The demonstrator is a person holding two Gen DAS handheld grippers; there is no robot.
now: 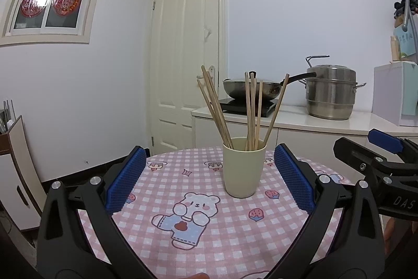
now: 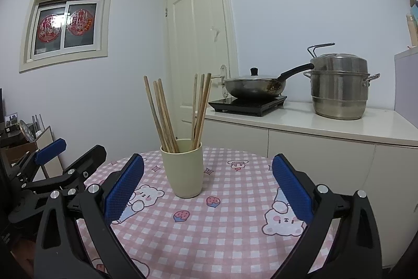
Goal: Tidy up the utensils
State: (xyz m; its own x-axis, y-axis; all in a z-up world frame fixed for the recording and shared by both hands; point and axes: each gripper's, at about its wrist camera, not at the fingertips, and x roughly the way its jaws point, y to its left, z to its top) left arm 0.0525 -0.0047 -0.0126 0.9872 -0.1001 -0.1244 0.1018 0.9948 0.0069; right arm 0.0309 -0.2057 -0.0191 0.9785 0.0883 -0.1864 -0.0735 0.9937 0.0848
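**Ann:** Left wrist view: what's ahead of the left gripper point(image 1: 209, 174)?

**Ben:** Its jaws stand wide apart, holding nothing. A cup point(image 1: 244, 168) stands upright on the table point(image 1: 235, 239), just beyond the fingertips and between them, chopsticks point(image 1: 250, 109) fanned out inside.

**Ann:** And the right gripper point(image 2: 209, 182)?

**Ben:** Also spread wide and empty. From it, the cup point(image 2: 183, 169) sits ahead, nearer its left finger point(image 2: 122, 190). Off to its left, the left gripper point(image 2: 49, 164) shows beside the table point(image 2: 222, 239).

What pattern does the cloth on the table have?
The tablecloth is a pink-and-white check printed with cartoon bears and strawberries, shown best in the left wrist view.
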